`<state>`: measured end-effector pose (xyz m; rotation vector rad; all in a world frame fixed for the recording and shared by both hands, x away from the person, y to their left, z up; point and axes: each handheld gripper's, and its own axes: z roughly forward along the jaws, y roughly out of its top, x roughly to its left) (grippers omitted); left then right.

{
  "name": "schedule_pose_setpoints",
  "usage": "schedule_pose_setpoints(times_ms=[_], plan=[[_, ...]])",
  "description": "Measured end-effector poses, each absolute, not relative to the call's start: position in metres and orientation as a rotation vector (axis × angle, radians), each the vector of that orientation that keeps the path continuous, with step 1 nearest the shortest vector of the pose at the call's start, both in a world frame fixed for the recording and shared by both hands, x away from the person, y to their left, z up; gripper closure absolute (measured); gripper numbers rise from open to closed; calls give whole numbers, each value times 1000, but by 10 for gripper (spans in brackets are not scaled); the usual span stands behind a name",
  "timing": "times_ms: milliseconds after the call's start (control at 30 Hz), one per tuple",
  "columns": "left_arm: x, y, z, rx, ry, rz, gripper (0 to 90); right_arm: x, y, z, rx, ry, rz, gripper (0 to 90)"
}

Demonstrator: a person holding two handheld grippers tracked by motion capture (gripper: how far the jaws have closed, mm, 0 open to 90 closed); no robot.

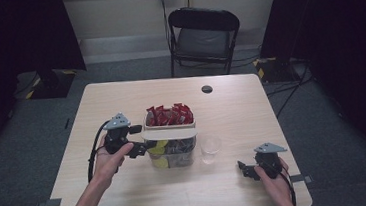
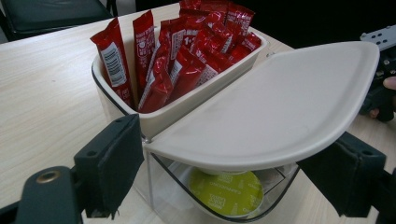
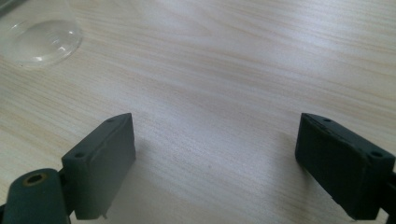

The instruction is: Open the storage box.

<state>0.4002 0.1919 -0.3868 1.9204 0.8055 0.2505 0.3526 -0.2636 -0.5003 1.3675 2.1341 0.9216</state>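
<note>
The left gripper [image 2: 233, 182] has wide jaws on both sides of the container [image 2: 224, 200], whose half lid [image 2: 275, 107] lies between them. A careless closing could tip out the red sachets [image 2: 187, 60] (too many to count). One cup [image 3: 39, 39] stands beyond the right gripper [image 3: 215, 163], also wide and empty.

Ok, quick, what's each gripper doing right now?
Left gripper: open, jaws either side of the container's lid, not clamped.
Right gripper: open, holding nothing, over the table.

Recording lab, black curtains [image 1: 19, 32], folding chair [image 1: 204, 36], taped cables [image 1: 283, 71]
</note>
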Motion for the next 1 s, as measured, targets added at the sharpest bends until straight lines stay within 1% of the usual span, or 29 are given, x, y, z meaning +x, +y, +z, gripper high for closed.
schedule_pose_setpoints(times_ms=[433, 867, 1000], plan=[[412, 194, -388, 1898, 837, 233, 156, 353, -264, -500, 1367, 2134, 922, 115], [423, 194, -384, 1917, 853, 257, 156, 353, -264, -500, 1364, 2137, 922, 115], [425, 194, -384, 1898, 851, 263, 156, 353, -264, -500, 1362, 2137, 923, 115]])
